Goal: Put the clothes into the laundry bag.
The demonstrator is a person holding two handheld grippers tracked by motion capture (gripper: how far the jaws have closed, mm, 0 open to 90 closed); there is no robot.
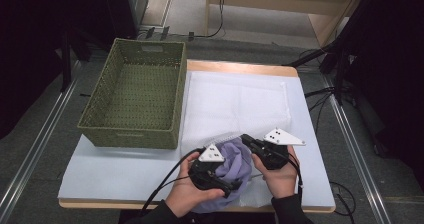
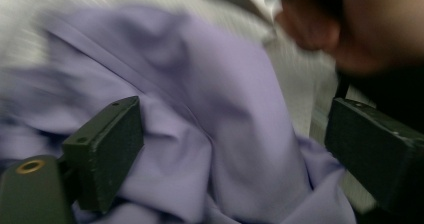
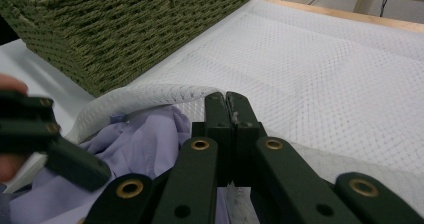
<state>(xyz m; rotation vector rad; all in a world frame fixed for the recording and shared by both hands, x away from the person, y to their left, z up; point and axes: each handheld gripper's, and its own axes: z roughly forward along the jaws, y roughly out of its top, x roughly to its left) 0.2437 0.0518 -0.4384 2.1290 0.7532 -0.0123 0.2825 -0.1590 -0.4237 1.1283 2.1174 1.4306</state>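
Crumpled lilac cloth (image 1: 237,166), soft-looking, beside white mesh bag (image 1: 240,104), woven basket (image 1: 135,96).

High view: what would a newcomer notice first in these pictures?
First, the purple cloth bunched at the table's near edge, between the two hand-held grippers and partly inside a white mesh bag. The left gripper stands open with the cloth between its jaws, and the right gripper is pinched shut on the bag's rim. Next, the big green basket on the table's left side.
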